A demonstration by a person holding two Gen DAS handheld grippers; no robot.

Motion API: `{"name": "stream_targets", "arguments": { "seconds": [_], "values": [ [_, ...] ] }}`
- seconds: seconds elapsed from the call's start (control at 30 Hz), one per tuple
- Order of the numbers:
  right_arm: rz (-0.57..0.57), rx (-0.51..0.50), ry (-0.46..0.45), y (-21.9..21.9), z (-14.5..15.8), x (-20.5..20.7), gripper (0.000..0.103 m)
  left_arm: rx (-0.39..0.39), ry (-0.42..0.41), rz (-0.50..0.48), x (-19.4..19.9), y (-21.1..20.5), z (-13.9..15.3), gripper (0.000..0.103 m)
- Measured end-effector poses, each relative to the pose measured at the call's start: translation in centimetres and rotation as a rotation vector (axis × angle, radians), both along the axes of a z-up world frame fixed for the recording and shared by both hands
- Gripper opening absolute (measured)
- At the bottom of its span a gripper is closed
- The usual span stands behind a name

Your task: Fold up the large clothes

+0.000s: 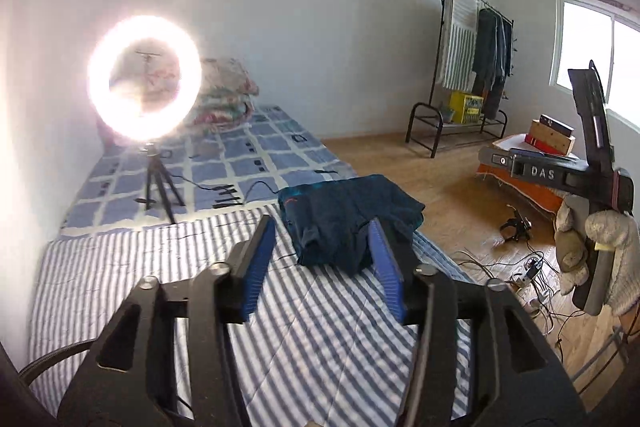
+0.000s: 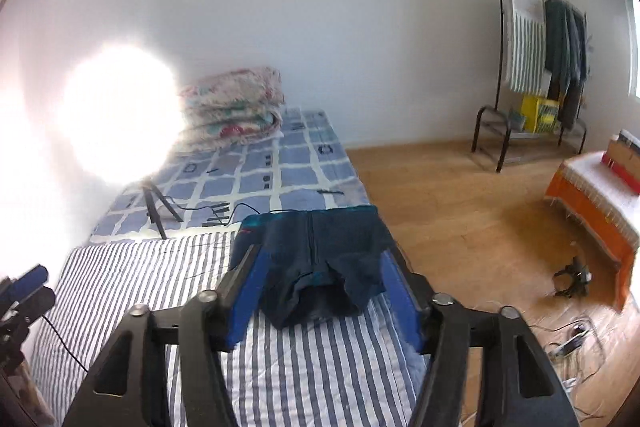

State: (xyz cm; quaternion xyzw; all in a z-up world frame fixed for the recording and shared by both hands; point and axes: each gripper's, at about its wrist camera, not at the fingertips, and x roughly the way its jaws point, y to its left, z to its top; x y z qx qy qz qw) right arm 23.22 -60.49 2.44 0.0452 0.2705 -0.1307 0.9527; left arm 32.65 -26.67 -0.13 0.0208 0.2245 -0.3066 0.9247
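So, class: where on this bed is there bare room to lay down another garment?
The striped sheet is bare left of and in front of the folded garment. Crowded: the checked sheet behind, with the ring light, its tripod, cables and folded blanket.

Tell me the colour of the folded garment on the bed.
The folded garment is dark navy with a teal edge, clearest in the right wrist view.
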Motion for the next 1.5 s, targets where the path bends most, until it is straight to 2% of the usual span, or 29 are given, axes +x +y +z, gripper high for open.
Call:
{"name": "stream_targets", "arguments": {
  "seconds": [0.03,0.17,0.23,0.37,0.53,0.77,0.87,0.97,1.17,1.3,1.5],
  "values": [
    [0.008,-0.006,-0.005,0.9,0.2,-1.0,0.07,-0.006,-0.002,0.002,-0.9,0.7,0.3,0.064],
    [0.035,0.017,-0.029,3.9,0.9,-4.6,0.077,-0.013,-0.017,0.022,-5.1,3.7,1.1,0.073],
    [0.031,0.02,-0.043,5.0,0.9,-6.1,0.079,-0.005,-0.029,0.031,-6.8,4.6,1.2,0.082],
    [0.033,0.0,-0.049,7.4,0.4,-9.0,0.081,0.005,-0.048,0.045,-9.9,6.2,1.0,0.086],
    [0.023,-0.022,-0.067,9.2,-0.9,-11.6,0.088,0.005,-0.049,0.045,-12.8,7.4,0.2,0.098],
    [-0.025,-0.01,-0.104,10.4,-2.7,-14.0,0.096,0.049,-0.063,0.055,-14.7,7.5,-1.1,0.102],
    [-0.036,-0.054,-0.094,11.0,-3.4,-14.2,0.097,0.05,-0.059,0.067,-15.1,7.9,-1.7,0.102],
    [-0.052,-0.089,-0.096,11.5,-4.0,-14.6,0.103,0.074,-0.039,0.082,-15.0,7.8,-2.5,0.103],
    [-0.059,-0.11,-0.093,11.7,-4.9,-15.0,0.103,0.1,0.011,0.104,-14.7,7.6,-4.0,0.103],
    [-0.064,-0.084,-0.089,11.4,-5.4,-14.8,0.103,0.137,-0.012,0.111,-15.1,7.2,-4.4,0.103],
    [-0.068,-0.09,-0.089,11.6,-5.7,-14.9,0.103,0.147,-0.033,0.107,-15.5,7.4,-4.5,0.103]
  ]
}}
